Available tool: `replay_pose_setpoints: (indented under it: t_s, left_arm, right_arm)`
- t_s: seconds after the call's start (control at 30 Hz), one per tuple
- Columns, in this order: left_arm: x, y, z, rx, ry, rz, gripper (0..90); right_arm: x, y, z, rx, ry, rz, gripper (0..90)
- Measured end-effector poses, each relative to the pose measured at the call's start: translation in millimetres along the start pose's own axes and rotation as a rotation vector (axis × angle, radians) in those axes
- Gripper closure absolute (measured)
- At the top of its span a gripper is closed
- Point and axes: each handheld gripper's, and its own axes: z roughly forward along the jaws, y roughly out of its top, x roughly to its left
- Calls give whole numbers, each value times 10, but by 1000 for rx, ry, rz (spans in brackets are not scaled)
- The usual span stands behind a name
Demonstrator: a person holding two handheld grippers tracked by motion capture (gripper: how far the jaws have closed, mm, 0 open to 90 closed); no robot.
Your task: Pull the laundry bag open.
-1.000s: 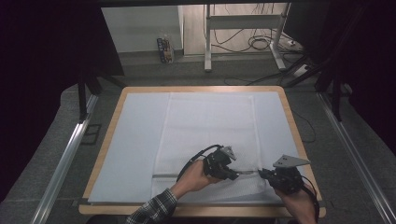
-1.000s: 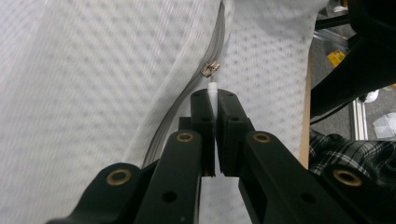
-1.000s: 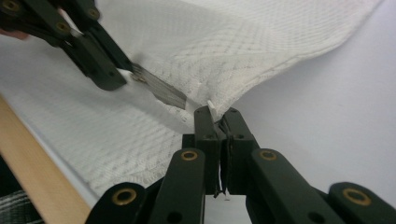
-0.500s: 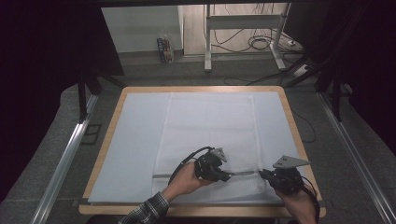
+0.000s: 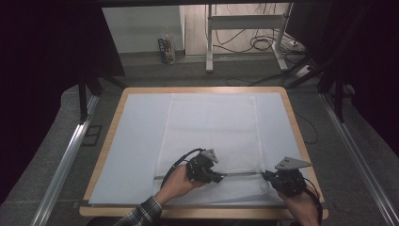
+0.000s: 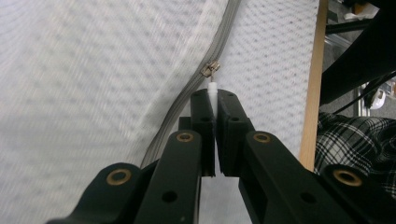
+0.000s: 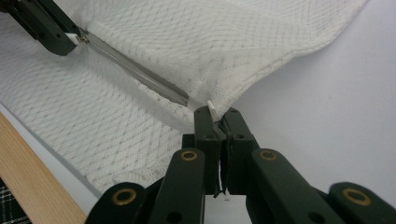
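Left gripper [image 6: 214, 100]: jaws closed on the white zipper pull [image 6: 212, 88].
Right gripper [image 7: 215, 112]: jaws closed on the mesh bag [image 7: 196, 51] corner.
Zipper [image 5: 237, 174]: stretched between both grippers.

Mesh bag [image 5: 211, 136] lies on table [image 5: 141, 136], zipper [image 5: 240, 174] nearest person.

A wood-edged table [image 5: 108, 141] bears a pale blue mat [image 5: 136, 136] under white mesh fabric [image 5: 211, 127].

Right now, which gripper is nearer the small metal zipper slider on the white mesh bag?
Left. The left gripper pinches the slider's white pull tab; the right gripper grips the mesh bag's corner at the zipper's far end.
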Motion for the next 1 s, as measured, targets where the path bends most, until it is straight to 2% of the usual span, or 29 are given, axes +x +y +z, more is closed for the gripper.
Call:
replay_pose_setpoints:
  t_s: [0.23,0.43,1.0]
  left_arm:
    - [9,-90,-81,-19,8,-22,879]
    - [3,-120,-113,-21,11,-23,878]
    - [37,-272,-239,-34,27,-60,878]
  right_arm:
    - [-2,-1,-2,-1,0,0,857]
    - [4,-1,0,1,-2,-2,857]
    - [-4,-9,7,4,0,0,858]
